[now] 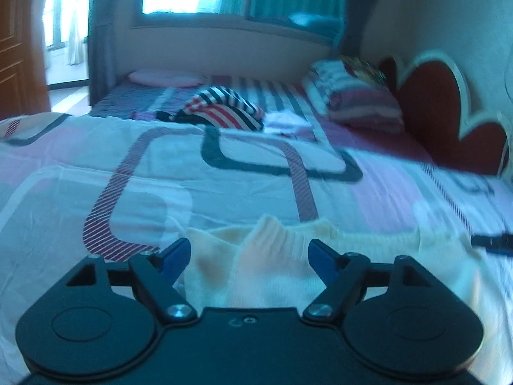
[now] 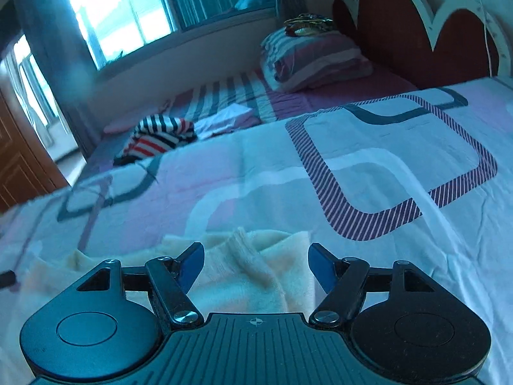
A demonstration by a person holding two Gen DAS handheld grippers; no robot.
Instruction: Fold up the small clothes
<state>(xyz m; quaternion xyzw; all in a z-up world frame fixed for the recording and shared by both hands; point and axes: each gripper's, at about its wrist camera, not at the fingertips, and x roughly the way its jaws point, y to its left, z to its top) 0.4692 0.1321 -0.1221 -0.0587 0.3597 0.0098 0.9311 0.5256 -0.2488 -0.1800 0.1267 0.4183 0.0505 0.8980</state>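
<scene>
Two grippers hang low over the bed, both tilted down at a cream garment (image 1: 279, 256) of soft, fuzzy knit, lying rumpled on the quilt (image 1: 224, 189) at the bottom centre of each frame. That quilt is smooth, thin cotton, pink and white with rounded-rectangle bands, some dark, some finely striped.

Left gripper (image 1: 250, 258): blue-padded fingers stand wide apart, and a ribbed cuff-like fold of the cream knit pokes up between them; the pads press on nothing. Right gripper (image 2: 256, 264): same story, jaws spread wide, a raised ridge of the garment (image 2: 253, 263) between the tips, no pad closing on it.

Up the bed, a striped garment (image 1: 224, 109) in navy, white and red sits bunched in a heap, with a small pale folded piece (image 1: 287, 122) just beside it. A stack of striped pillows (image 1: 356, 96) rests against the scalloped red headboard (image 1: 433, 102).

Only the left view catches a black buckle-like clip (image 1: 492, 243) at its right edge and a flat pink cushion (image 1: 163, 77) under the window. The right view shows a wider spread of the quilt at right.
</scene>
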